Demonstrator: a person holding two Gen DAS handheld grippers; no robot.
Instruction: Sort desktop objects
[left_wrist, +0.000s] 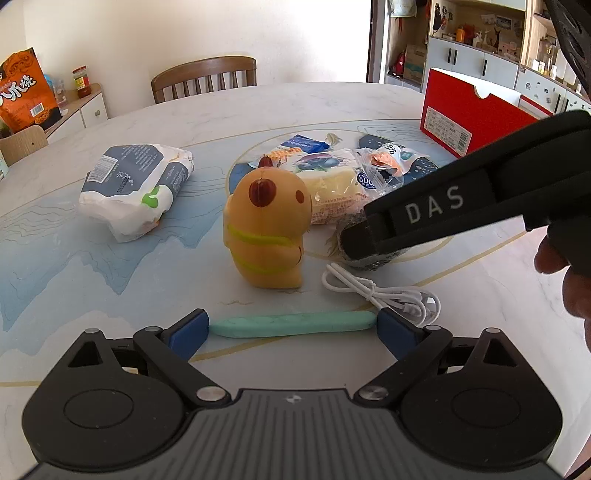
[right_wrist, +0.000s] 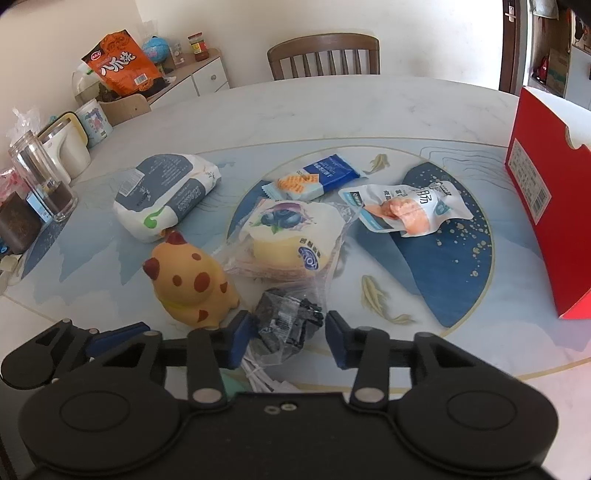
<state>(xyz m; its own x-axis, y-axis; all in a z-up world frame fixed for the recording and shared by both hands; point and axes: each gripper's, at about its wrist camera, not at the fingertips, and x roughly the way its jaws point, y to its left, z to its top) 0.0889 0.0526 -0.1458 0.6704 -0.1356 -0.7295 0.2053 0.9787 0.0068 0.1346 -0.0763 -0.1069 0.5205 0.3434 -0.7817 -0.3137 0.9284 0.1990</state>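
Early going: right hand-held gripper (right_wrist: 289, 334) straddles the dark packet (right_wrist: 286, 325), pads apparently not yet clamped; left hand-held gripper (left_wrist: 291, 328) gapes wide around the green bar (left_wrist: 291, 324). Toy (right_wrist: 192, 286), snacks unsorted across the surface (right_wrist: 332, 110).

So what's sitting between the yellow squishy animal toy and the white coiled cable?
Bare tabletop only, seen in the left wrist view, separates the toy and the cable.

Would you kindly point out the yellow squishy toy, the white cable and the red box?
yellow squishy toy (left_wrist: 266, 229): left wrist view, on its body.
white cable (left_wrist: 384, 291): left wrist view, on the bundled loops.
red box (right_wrist: 546, 206): right wrist view, on its near side face.
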